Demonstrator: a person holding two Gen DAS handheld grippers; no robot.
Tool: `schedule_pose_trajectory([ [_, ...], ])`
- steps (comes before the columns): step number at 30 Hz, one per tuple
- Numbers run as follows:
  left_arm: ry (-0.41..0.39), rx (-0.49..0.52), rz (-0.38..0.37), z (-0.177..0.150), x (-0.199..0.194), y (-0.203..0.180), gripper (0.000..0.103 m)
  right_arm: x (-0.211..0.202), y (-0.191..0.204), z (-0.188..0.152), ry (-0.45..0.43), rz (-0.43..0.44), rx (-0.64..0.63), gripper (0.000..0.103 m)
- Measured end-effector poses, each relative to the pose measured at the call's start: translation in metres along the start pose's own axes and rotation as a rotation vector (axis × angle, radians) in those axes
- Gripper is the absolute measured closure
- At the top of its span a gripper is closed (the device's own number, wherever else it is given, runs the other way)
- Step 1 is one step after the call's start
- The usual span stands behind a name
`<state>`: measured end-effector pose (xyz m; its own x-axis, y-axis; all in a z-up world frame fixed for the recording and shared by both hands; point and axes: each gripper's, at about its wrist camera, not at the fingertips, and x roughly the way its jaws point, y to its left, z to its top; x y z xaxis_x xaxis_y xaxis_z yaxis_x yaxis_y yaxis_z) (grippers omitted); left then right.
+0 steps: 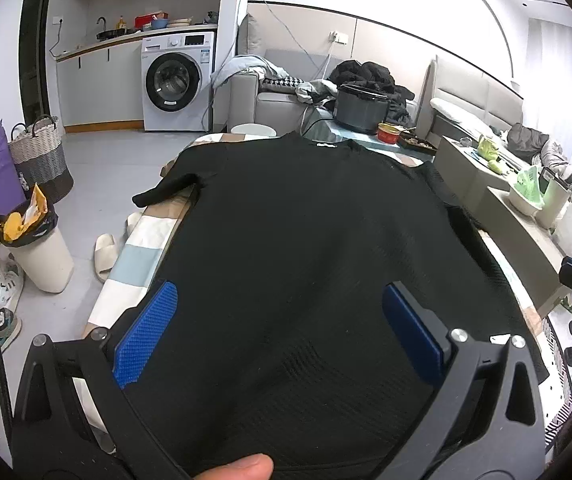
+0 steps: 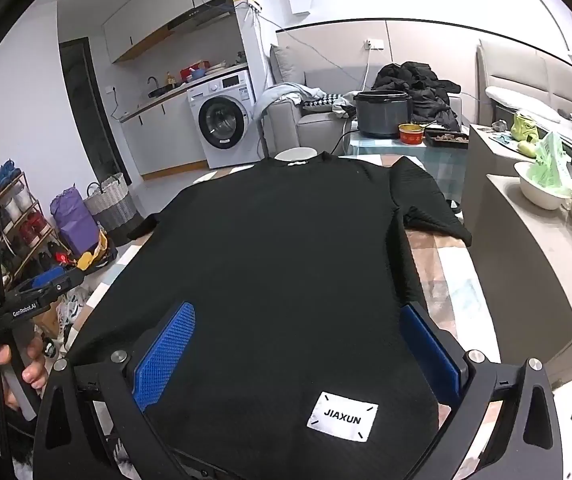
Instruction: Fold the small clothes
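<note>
Gaping tongs (image 2: 297, 356) over black sweater (image 2: 278, 248)

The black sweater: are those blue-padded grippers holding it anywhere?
No. Both the left gripper and right gripper gape wide above the sweater, holding nothing.

I read "JIAXUN" on white patch (image 2: 341, 419) sewn near hem of black sweater (image 2: 278, 264). "GenRobot.AI" printed on left gripper (image 2: 42, 292) body, right wrist view. Washing machine (image 2: 226, 120) panel txt too small to read.
</note>
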<state>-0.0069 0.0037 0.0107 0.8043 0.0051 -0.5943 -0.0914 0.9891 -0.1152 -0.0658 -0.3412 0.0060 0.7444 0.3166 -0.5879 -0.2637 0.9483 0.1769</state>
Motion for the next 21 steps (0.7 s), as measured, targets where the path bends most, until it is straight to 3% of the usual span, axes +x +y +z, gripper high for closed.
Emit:
schedule_pose_trajectory([
  [21, 0.041, 0.015, 0.032, -0.002, 0.036, 0.005, 0.001, 0.028, 0.01, -0.007, 0.032, 0.004, 0.002, 0.0],
])
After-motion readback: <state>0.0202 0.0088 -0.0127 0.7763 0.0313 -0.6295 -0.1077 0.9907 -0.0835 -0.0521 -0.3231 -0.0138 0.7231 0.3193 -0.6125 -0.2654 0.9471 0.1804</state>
